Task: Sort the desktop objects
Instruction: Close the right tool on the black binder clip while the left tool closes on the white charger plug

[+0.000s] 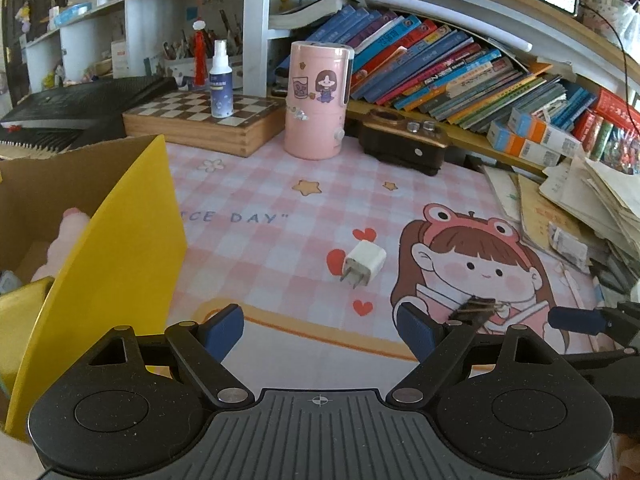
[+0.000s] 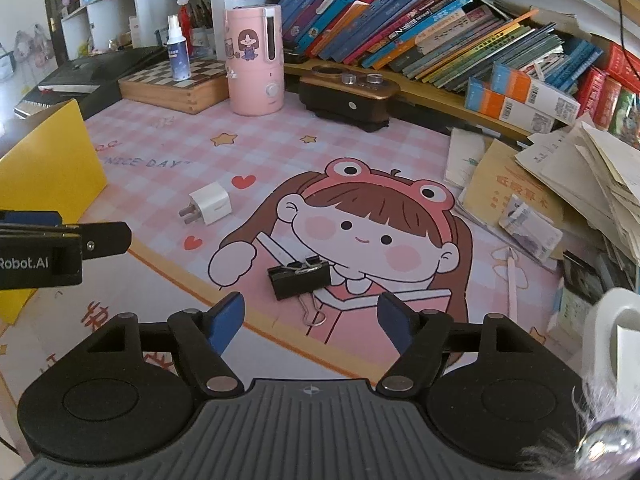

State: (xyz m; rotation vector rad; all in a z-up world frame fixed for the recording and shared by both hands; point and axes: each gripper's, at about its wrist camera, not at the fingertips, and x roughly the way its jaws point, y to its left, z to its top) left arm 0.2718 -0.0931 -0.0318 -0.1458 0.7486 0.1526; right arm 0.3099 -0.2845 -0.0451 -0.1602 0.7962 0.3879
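My left gripper (image 1: pixel 320 330) had its blue-padded fingers (image 1: pixel 224 330) spread wide with nothing between them, hovering over the pink checked mat (image 1: pixel 260 184) that covered the desk. My right gripper (image 2: pixel 310 320) also held its fingers (image 2: pixel 226 320) apart and empty, angled down at the mat. Just ahead of the right fingers lay a black binder clip (image 2: pixel 300 278), resting on the cartoon girl printed on the mat, with a loose wire handle (image 2: pixel 314 314) lying beside it toward me; from the left wrist view the same clip showed just beyond my right-hand finger pad. Further out, a white charger plug (image 1: pixel 364 264) lay on its side among the printed hearts, its two prongs pointing toward me and well apart from the clip. To my left stood a cardboard box (image 1: pixel 56 184) with a yellow flap (image 1: pixel 116 264) raised, something pink and soft inside it. At the back of the desk a pink cylindrical appliance (image 1: pixel 316 100) with a girl sticker stood upright, next to a wooden chessboard box (image 1: pixel 200 120) carrying a white spray bottle (image 1: pixel 221 80). A dark brown device (image 1: pixel 404 144) sat to the right of the pink cylinder, below a shelf of leaning books (image 1: pixel 440 64). Loose papers and envelopes (image 2: pixel 560 184) were piled along the right edge of the desk.
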